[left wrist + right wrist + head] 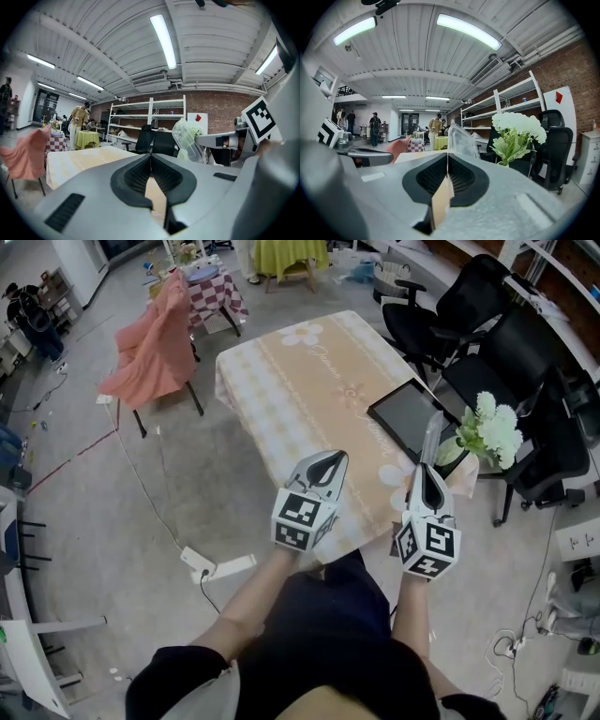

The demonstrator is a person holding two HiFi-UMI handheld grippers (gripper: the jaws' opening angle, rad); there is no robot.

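Right gripper view: the right gripper's (pixel 447 155) ribbed black jaws are pressed together on a clear, rounded plastic sleeve (pixel 461 139) that stands up from their tips, near frilly white flowers (pixel 518 126). The left gripper's (pixel 151 156) jaws meet on nothing above the beige checked surface (pixel 300 381), which bears 1 flat dark tablet (pixel 408 416).

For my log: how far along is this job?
Done: the right gripper has its fingers shut on the clear plastic piece. In hand: it stands upright beside the flowers, over the table's edge. Left: it is not set down; the left gripper is shut, empty.
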